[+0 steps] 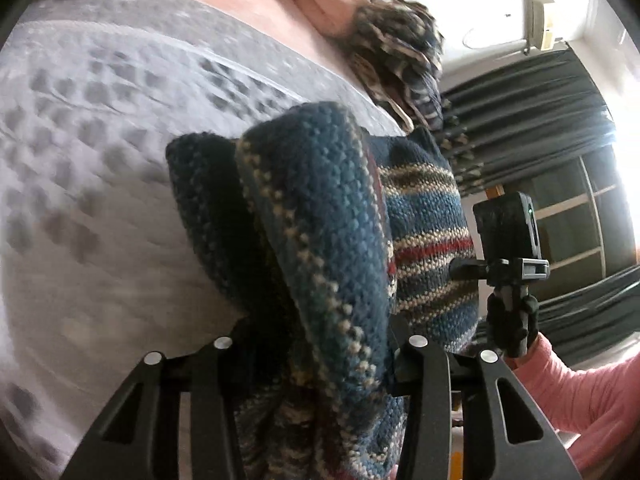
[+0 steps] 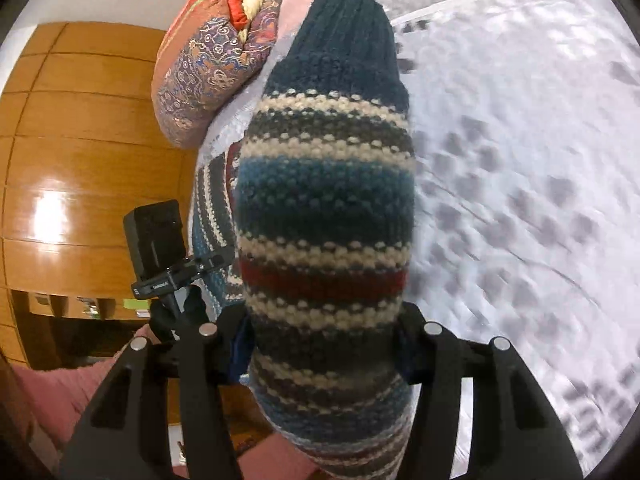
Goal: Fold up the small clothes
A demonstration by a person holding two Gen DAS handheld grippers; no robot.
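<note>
Knitwear fills the gap of both tools. The left tool (image 1: 320,344) is clamped on a bunched fold of a small striped knit garment (image 1: 320,216), which rises out of the jaws and hangs clear above the bed (image 1: 100,140). The right tool (image 2: 326,328) is clamped on the same garment (image 2: 326,200); in its view the striped panel stands up from the jaws and ends in a dark blue ribbed band at the top. Each wrist view shows the other tool alongside, so the two grips are near each other on one piece.

Step in hand, as judged: the garment is lifted between the two tools, mid-fold or being carried to a laying position. No part of it can be confirmed touching the bed.

Next move calls for lowering both tools together toward the grey patterned bedcover, keeping the held edges level so the layers land aligned, then releasing only once the fabric rests flat. The thick knit is likely to spring open if released early.

Beyond the garment, a second crumpled patterned cloth (image 1: 400,52) lies toward the far edge of the bed, beside a pink fabric (image 1: 320,0). A stack of bright folded quilts (image 2: 216,52) sits at the bed's far side, against a wooden wardrobe (image 2: 80,140).
</note>
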